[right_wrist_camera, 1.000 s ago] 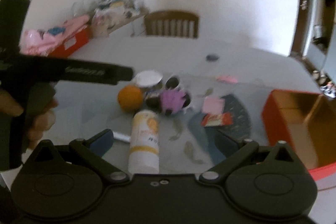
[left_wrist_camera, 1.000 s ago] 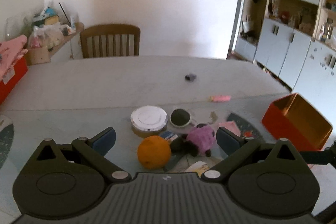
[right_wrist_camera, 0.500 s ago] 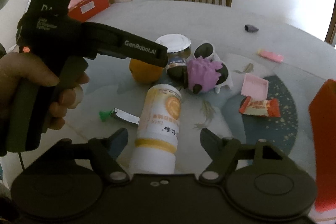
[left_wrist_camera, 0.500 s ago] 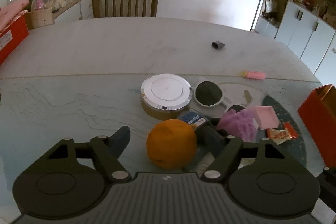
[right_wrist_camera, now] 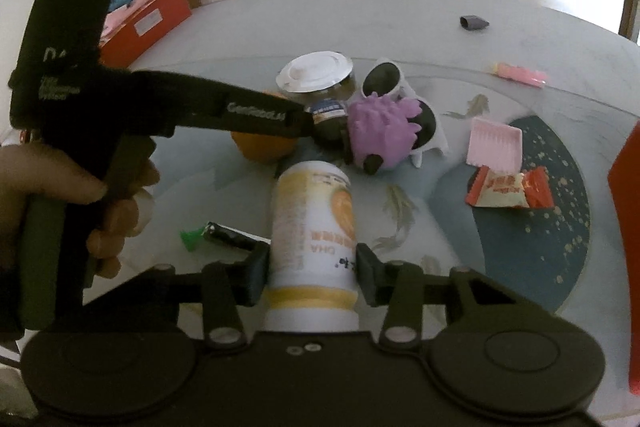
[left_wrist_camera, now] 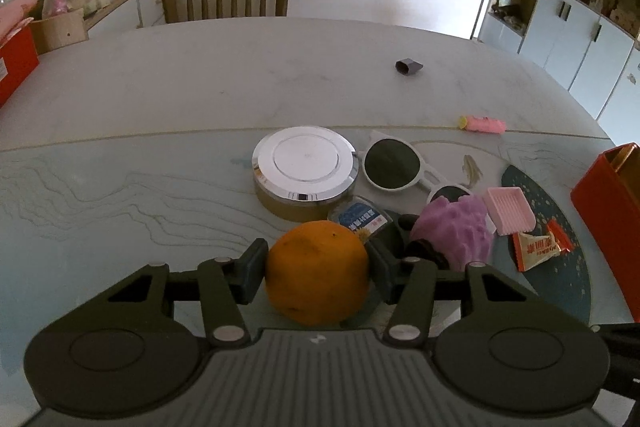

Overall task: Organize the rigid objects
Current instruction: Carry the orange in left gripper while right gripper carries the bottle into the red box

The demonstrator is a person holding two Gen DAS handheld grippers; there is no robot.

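My left gripper (left_wrist_camera: 316,271) is shut on an orange (left_wrist_camera: 317,271) that rests on the glass table; the orange also shows in the right wrist view (right_wrist_camera: 262,149), under the left gripper's body. My right gripper (right_wrist_camera: 310,273) is shut on a white and yellow bottle (right_wrist_camera: 314,227) lying on the table. Beyond the orange lie a round tin with a silver lid (left_wrist_camera: 304,167), white sunglasses (left_wrist_camera: 394,167), a small blue-labelled jar (left_wrist_camera: 358,221) and a purple spiky toy (left_wrist_camera: 456,229).
A red box (left_wrist_camera: 608,211) stands at the right edge. A pink tray (left_wrist_camera: 508,211) and a red snack packet (left_wrist_camera: 538,247) lie near it. A pink marker (left_wrist_camera: 482,125) and a small dark cap (left_wrist_camera: 408,67) lie farther back. A dark pen with a green end (right_wrist_camera: 224,237) lies left of the bottle.
Both grippers moved forward and down and closed: the left onto the orange, the right onto the bottle. Both were open a second ago.
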